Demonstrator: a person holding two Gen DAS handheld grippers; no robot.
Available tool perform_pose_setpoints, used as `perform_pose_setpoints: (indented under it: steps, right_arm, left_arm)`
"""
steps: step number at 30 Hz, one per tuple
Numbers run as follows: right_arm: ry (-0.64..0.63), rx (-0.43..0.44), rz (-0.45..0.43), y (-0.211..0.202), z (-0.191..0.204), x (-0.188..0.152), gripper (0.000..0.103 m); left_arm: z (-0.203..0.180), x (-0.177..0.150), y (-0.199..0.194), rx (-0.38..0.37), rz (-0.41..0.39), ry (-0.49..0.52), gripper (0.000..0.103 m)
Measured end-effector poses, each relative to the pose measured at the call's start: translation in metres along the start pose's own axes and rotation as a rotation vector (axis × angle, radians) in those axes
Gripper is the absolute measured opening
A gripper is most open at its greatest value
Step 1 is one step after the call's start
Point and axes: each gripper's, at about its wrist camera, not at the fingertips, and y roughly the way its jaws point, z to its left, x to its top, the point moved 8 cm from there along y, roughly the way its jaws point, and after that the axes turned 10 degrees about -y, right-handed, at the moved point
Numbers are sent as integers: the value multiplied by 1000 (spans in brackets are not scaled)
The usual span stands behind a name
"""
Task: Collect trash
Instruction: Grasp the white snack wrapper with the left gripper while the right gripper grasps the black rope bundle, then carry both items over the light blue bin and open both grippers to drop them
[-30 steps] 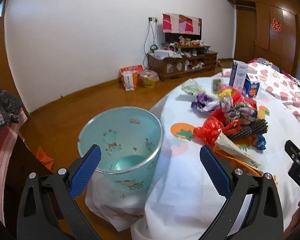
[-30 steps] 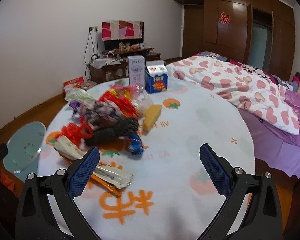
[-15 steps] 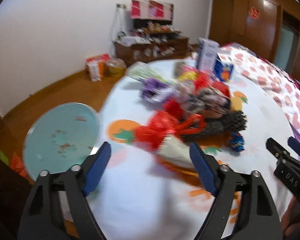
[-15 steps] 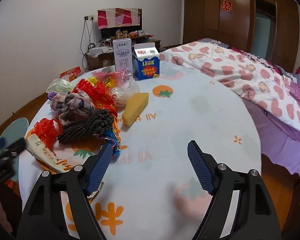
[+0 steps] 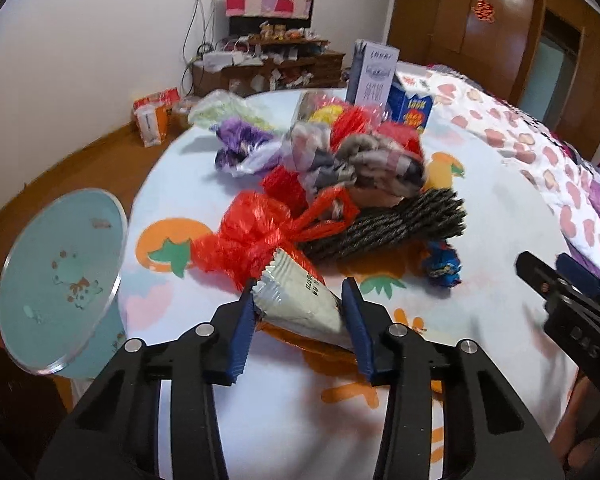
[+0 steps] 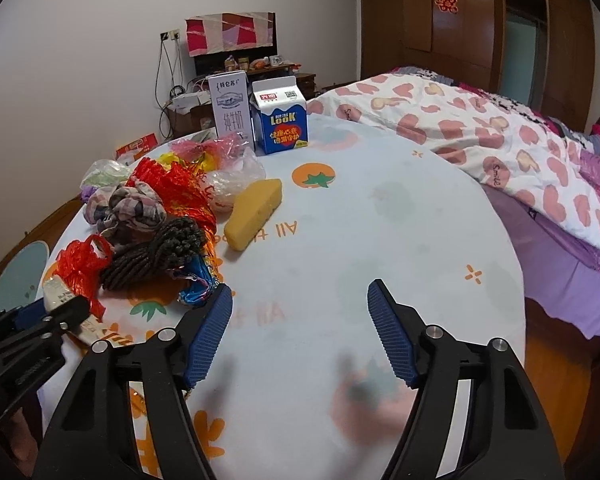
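Note:
A grey-white snack wrapper [image 5: 296, 310] lies at the near edge of a trash pile on the round table [image 5: 204, 184]. My left gripper [image 5: 298, 292] is over it with jaws closing, and the blue pads touch both of its edges. Just behind it are a red plastic bag [image 5: 252, 240], a dark rope bundle [image 5: 400, 220] and a blue crumpled wrapper [image 5: 442, 266]. The light blue bin [image 5: 60, 280] stands off the table's left edge. My right gripper [image 6: 300, 286] hangs over bare tablecloth, jaws closing, with nothing between them. A yellow sponge [image 6: 256, 212] lies beside the pile.
Two cartons, white [image 6: 230, 112] and blue [image 6: 280, 120], stand at the table's far side. A bed with a heart-patterned quilt [image 6: 480, 132] borders the table on the right. A cluttered wooden cabinet [image 5: 260, 60] stands against the far wall across a wooden floor.
My left gripper swung from above the bin to the table, came down over the grey wrapper and narrowed its jaws onto it. My right gripper moved forward over the table and narrowed a little.

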Motion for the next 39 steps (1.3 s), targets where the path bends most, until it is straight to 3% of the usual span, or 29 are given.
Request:
perform_pose_setpoints:
  steps: [7,12,14,17,20,32,35,39]
  right_arm:
    - [7,91,-36,-2,18,23,70]
    - [-30,167,-23,20,54,43,70]
    - [-49,177,10,35,68,44,58]
    - [-85,201,53,52,84,39,31]
    - [-68,206,49,48,81,37,22]
    - [-77,-30,-209,-46,25,83,20]
    - [-48,23,-250,-63,31,98,20]
    - [-88,144,-263,-65,75,112,20]
  left_arm:
    - [17,28,-62,-2,-155,8,41]
    - [59,64,-99,127,-302,-42,41]
    - [77,73,-107,171,-328,-63,41]
    - [108,79,-110,214,-329,-120,41]
    - [127,79,-112,238,-327,-154,41]
    - [174,76,-128,296,-370,-248,41]
    - [185,78,-133,320,-385,-266,41]
    - [205,81,-144,367,-410,-295,42]
